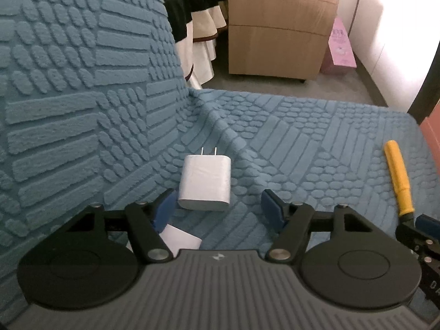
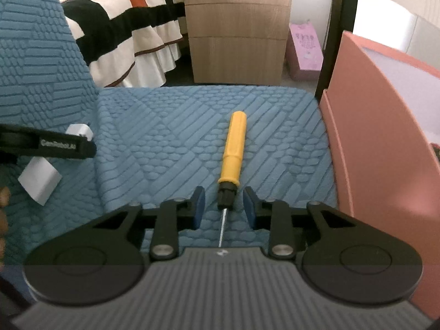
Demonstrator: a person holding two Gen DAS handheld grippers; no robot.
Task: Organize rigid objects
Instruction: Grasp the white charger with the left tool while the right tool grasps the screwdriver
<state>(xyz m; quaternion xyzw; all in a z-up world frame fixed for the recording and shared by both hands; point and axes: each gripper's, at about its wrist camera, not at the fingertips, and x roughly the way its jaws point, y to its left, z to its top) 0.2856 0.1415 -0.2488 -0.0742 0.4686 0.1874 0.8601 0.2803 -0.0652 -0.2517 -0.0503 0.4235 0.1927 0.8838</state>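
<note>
blue textured cover [image 1: 82, 88] spans the seat and upright backrest, filling the left and centre of both views; its raised pattern alternates bars and oval studs. wooden drawer cabinet [image 2: 236, 30] stands at upper centre of the right wrist view, with a small padlock hanging at its top left corner. striped bedspread [image 2: 123, 22], in cream, black and orange, occupies the upper left of that view. salmon-pink box [image 2: 365, 126] stands at the right edge of the seat, open side facing right. pink carton [image 1: 341, 44] rests on the floor beside the cabinet at upper right of the left wrist view.

left gripper [image 1: 217, 206] sits at lower centre of its view, jaws apart, blue pads clear on both sides. white charger [image 1: 205, 183] lies flat on the seat at frame centre, prongs pointing toward the backrest; its near end lies between the fingertips without contact on either pad. second white block [image 1: 180, 240] lies below the left finger, partly hidden by it.

right gripper [image 2: 224, 206] sits at lower centre of its view, jaws narrowed but not clamped. yellow-handled screwdriver [image 2: 232, 148] lies on the seat at frame centre, handle pointing away, black collar and metal shaft running between the pads; a visible gap remains on each side of the collar. the shaft tip ends near the gripper body.
</note>
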